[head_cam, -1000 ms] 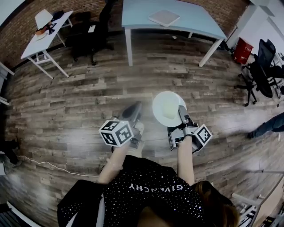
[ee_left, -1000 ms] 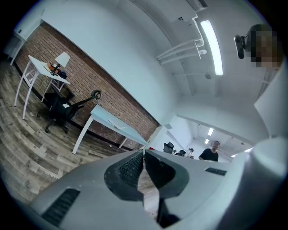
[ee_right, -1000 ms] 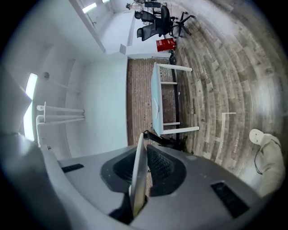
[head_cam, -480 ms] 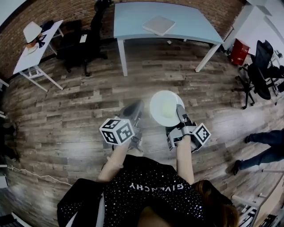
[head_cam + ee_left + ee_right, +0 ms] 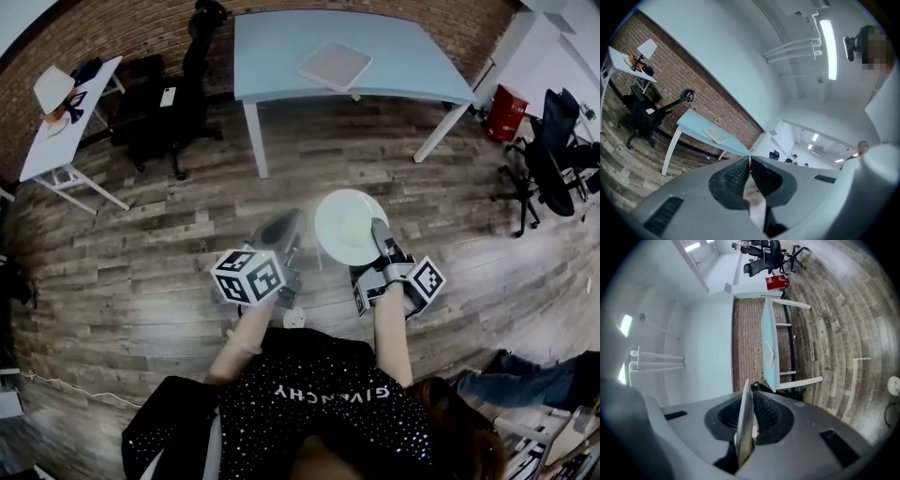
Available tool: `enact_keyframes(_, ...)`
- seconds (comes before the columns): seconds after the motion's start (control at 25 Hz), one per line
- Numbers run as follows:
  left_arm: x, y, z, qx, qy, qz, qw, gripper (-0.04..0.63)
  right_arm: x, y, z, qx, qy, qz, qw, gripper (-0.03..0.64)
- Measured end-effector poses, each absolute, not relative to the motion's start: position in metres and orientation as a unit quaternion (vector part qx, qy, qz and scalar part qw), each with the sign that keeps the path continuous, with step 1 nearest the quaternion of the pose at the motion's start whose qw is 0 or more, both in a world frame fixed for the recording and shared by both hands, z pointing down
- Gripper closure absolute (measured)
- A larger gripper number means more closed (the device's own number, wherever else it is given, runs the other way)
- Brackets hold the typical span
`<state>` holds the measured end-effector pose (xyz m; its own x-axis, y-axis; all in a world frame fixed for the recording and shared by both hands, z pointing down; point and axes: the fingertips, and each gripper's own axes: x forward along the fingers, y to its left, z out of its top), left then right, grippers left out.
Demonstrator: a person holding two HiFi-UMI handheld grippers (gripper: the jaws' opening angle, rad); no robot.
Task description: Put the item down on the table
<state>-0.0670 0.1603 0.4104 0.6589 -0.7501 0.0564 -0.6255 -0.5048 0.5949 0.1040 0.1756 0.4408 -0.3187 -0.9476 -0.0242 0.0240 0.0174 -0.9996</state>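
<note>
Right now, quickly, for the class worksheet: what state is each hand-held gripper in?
Left hand-held gripper: closed, holding nothing.
Right hand-held gripper: closed on the rim of the white plate.

White plate [image 5: 343,221]; pale-blue table [image 5: 281,47]; grey-brown wood-plank floor [image 5: 141,248].

Office (desks [image 5: 356,42], swivel chairs [image 5: 553,150])
</note>
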Motion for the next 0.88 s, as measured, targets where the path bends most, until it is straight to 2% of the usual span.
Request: enact_keyframes(0.88, -0.068, 0.027, 0.432, 0.841, -0.422, -0.111, 0.32, 0.571, 0.122, 0.033, 0.462, -0.408, 0.56, -0.593, 0.411, 0.578)
